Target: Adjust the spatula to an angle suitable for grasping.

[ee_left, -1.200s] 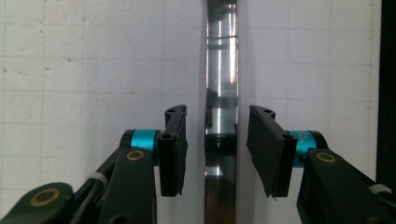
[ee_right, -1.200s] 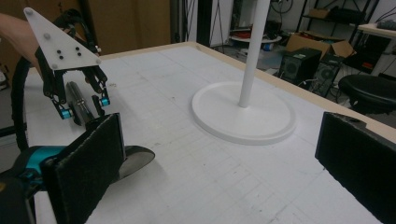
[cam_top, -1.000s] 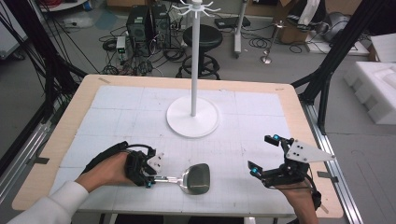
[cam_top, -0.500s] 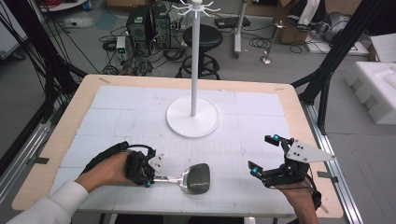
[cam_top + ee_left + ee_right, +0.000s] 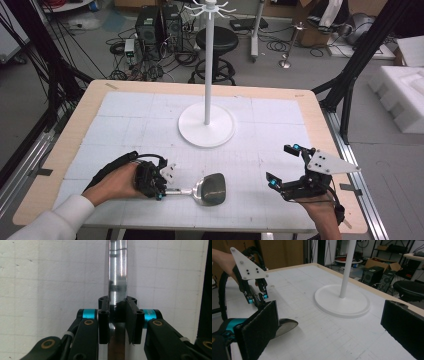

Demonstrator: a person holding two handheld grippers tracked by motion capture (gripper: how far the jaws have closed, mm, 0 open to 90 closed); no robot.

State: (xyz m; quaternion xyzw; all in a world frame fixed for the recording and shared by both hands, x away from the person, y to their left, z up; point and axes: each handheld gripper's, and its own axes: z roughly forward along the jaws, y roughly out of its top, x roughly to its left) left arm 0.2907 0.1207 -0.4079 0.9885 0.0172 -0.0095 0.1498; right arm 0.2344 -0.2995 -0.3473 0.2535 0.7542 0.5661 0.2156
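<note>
A metal spatula [image 5: 212, 187] lies near the table's front edge, its head pointing right. My left gripper [image 5: 161, 187] is at the left end of its shiny handle [image 5: 117, 272]. The jaws have just been closing, and both pads now press on the handle, so my left gripper [image 5: 117, 302] is shut on it. Off to the right, my right gripper [image 5: 281, 165] is open with nothing between its black pads [image 5: 259, 327]. From the right gripper view, the left gripper [image 5: 257, 298] and the spatula head [image 5: 287, 325] are at the left.
A white stand with a round base [image 5: 206, 125] and a tall pole topped with hooks [image 5: 210, 7] occupies the middle of the white table mat [image 5: 130, 115]. Its base [image 5: 342, 300] lies ahead of the right gripper. Cables, computers and a stool are on the floor behind.
</note>
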